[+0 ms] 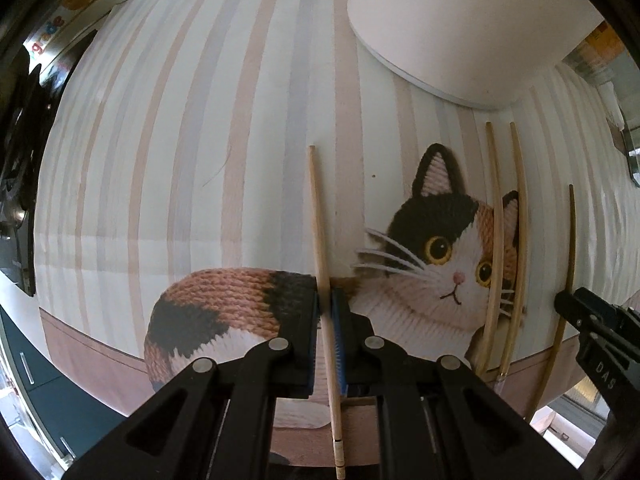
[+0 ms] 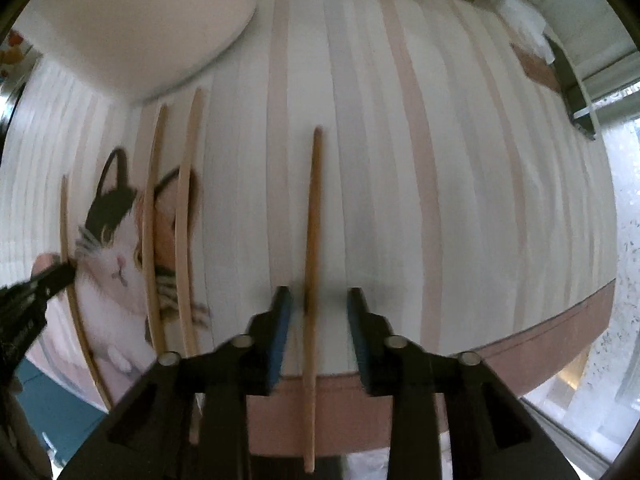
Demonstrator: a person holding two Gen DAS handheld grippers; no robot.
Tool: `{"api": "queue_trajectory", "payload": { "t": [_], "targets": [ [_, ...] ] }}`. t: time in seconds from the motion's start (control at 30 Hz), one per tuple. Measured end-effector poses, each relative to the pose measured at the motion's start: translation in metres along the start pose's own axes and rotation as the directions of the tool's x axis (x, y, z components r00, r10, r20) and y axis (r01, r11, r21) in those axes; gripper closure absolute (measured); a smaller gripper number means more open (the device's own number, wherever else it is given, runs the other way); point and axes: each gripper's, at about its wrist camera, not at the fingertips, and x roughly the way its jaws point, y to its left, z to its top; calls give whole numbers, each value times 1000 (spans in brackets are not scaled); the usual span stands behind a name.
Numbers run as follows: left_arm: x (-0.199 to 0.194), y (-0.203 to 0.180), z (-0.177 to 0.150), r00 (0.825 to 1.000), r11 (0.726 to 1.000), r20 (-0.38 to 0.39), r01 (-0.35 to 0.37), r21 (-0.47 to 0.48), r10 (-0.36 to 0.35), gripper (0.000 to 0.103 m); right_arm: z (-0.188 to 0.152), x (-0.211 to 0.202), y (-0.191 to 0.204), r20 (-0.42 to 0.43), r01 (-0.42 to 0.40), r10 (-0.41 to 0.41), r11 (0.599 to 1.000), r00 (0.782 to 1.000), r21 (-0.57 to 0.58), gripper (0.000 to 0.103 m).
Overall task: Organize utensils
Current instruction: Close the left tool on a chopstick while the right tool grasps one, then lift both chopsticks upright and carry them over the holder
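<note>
The striped cat mat (image 1: 200,140) covered the desk. Near its front edge, the left claw (image 1: 325,308) was pinching one chopstick (image 1: 318,220). The right claw (image 2: 316,308) stood spread around another chopstick (image 2: 314,208), pads clear.

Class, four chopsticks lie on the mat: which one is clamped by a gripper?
The leftmost chopstick, alone left of the cat's face, pinched by the left gripper.

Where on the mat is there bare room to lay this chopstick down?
Bare striped mat lies right of the chopstick under the right gripper, and left of the one in the left gripper. Crowded: chopstick pair over the cat's face, below the plate.
</note>
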Motion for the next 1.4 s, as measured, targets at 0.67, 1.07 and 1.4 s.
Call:
{"api": "queue_trajectory", "payload": {
  "t": [0.67, 1.07, 1.4],
  "targets": [
    [0, 1, -2, 1000, 1000, -1, -8, 1, 8, 97, 6, 3, 37, 26, -6, 8, 998, 1000, -56, 95],
    [-29, 2, -4, 986, 997, 146, -75, -2, 74, 99, 19, -4, 18, 82, -53, 51, 998, 995, 17, 96],
    [-121, 29, 7, 923, 995, 377, -44, -94, 76, 99, 24, -68, 5, 270, -80, 63, 995, 961, 53, 96]
  ]
}}
